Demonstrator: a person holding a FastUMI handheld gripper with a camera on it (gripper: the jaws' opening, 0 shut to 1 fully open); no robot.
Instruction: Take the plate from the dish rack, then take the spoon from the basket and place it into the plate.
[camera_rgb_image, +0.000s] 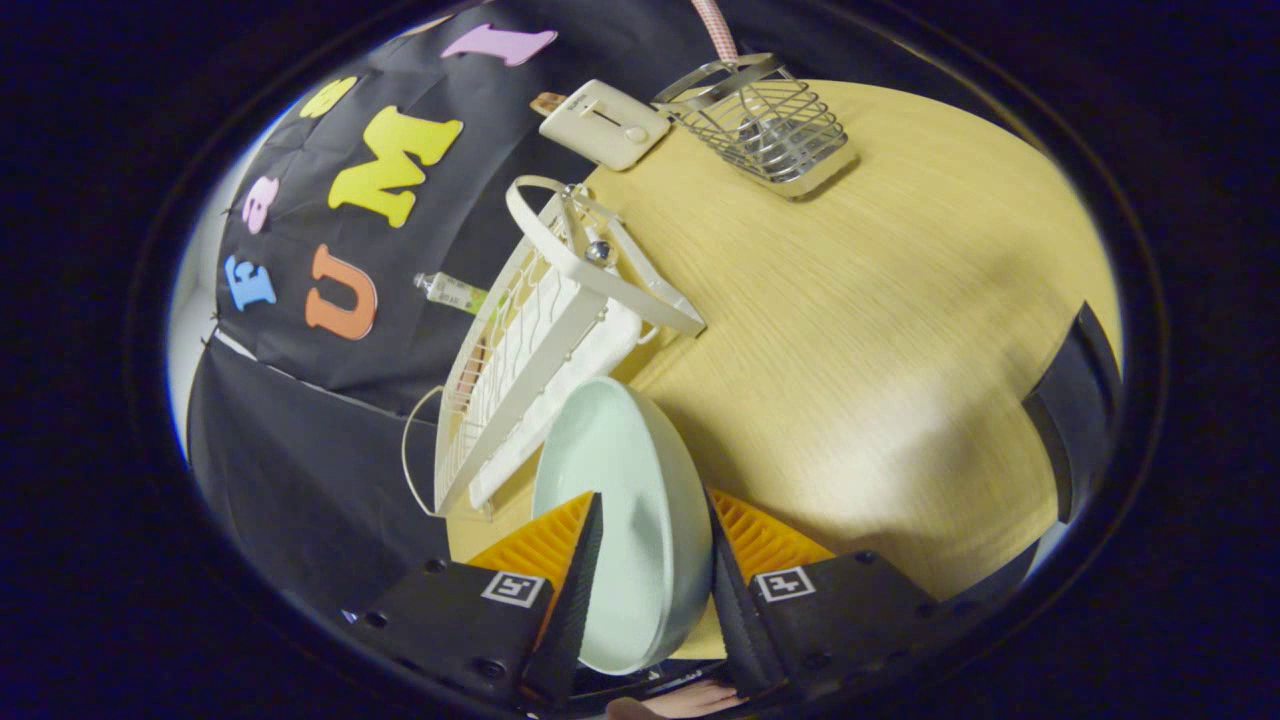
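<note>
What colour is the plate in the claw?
Pale mint green. The gripper view shows the plate held between the claw fingers.

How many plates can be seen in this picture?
1. The pale green plate is held on edge between the gripper's fingers, just in front of the white dish rack. Its slots look empty.
</note>
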